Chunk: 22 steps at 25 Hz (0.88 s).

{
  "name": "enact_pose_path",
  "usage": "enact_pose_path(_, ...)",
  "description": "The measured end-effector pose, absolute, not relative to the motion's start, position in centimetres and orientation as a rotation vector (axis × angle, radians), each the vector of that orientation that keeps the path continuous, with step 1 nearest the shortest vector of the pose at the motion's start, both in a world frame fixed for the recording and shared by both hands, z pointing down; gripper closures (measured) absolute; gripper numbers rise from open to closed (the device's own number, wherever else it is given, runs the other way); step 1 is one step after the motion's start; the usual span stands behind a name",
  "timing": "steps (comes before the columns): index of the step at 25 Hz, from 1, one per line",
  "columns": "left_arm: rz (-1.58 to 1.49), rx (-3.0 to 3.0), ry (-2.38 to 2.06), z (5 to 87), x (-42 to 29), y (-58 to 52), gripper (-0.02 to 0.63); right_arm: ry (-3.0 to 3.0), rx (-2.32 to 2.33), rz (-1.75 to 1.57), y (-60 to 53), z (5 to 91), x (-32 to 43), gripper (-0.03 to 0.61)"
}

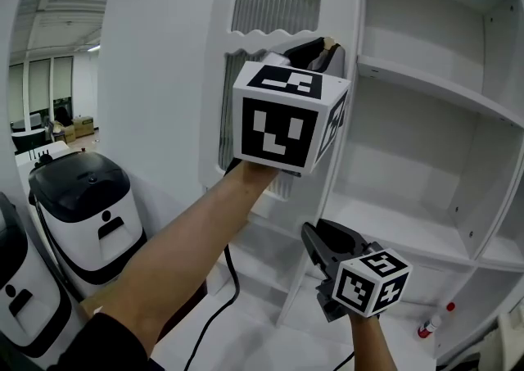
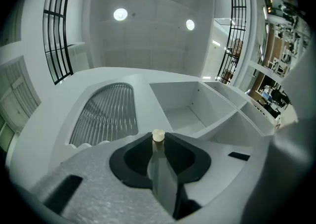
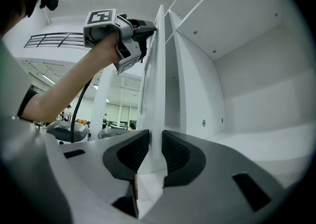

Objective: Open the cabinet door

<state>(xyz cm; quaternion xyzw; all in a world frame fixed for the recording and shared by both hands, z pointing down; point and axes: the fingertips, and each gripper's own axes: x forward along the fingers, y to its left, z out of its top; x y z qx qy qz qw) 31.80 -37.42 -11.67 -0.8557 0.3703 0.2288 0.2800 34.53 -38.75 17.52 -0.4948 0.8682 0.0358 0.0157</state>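
Note:
The white cabinet door [image 1: 282, 1] with a ribbed glass panel stands swung out from the cabinet. My left gripper [image 1: 325, 50] is up at the door's free edge, shut on a small cream knob [image 2: 158, 135] that pokes out between its jaws. Lower down, my right gripper [image 1: 314, 236] is shut on the door's thin edge [image 3: 157, 69], which runs up from between the black pads [image 3: 174, 153]. In the right gripper view the left gripper [image 3: 129, 32] shows high on the same edge. The ribbed panel [image 2: 106, 114] lies left of the knob.
Bare white shelves [image 1: 430, 87] fill the cabinet at right. Two white and black machines [image 1: 82, 214] stand on the floor at left. A black cable [image 1: 223, 296] hangs under my left arm. A small red-capped bottle [image 1: 434, 324] lies at the cabinet's foot.

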Motion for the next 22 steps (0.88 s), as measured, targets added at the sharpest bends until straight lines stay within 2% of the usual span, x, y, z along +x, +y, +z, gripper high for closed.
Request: enact_pose_path(22,0.387,-2.322,1.165,-3.3,27.9,-38.0,0.538,2.638,-1.588,0.105,-37.3,17.5,33.5,0.495)
